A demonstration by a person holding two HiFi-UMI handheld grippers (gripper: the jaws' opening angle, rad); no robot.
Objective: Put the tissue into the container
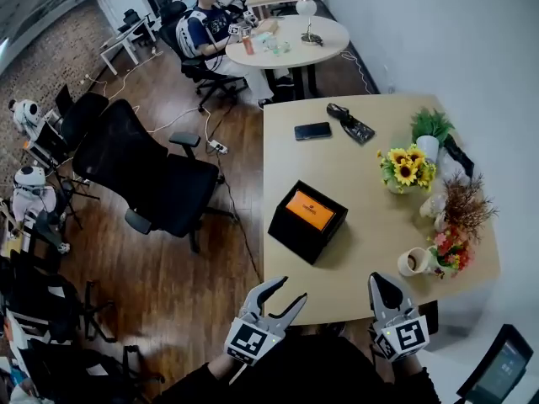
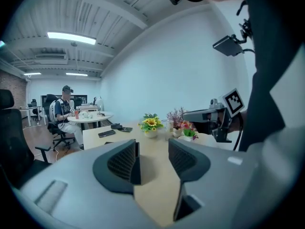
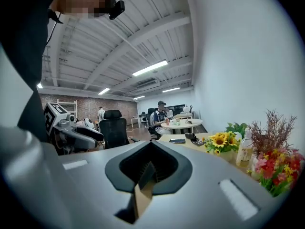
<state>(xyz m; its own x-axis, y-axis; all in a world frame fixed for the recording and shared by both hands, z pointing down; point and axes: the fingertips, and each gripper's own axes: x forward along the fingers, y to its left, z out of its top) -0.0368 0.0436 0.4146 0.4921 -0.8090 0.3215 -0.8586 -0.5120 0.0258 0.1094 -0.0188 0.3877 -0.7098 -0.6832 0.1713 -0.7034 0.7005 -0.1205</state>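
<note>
A black box with an orange top (image 1: 307,220) lies near the left edge of the light wooden table (image 1: 354,183). I see no loose tissue in any view. My left gripper (image 1: 292,288) (image 2: 152,159) hangs at the table's near edge, open, with only the tabletop showing between its jaws. My right gripper (image 1: 381,281) (image 3: 150,168) is shut and empty, also at the near edge, to the right of the box. Each gripper shows in the other's view: the right gripper (image 2: 214,118) and the left gripper (image 3: 71,132).
Along the right side stand sunflowers (image 1: 404,168), a green plant (image 1: 431,129), dried flowers (image 1: 463,204), pink flowers (image 1: 450,247) and a cup (image 1: 414,262). A phone (image 1: 312,130) and a black item (image 1: 351,123) lie at the far end. Black office chairs (image 1: 160,183) stand left; a person (image 1: 210,28) sits at a round table.
</note>
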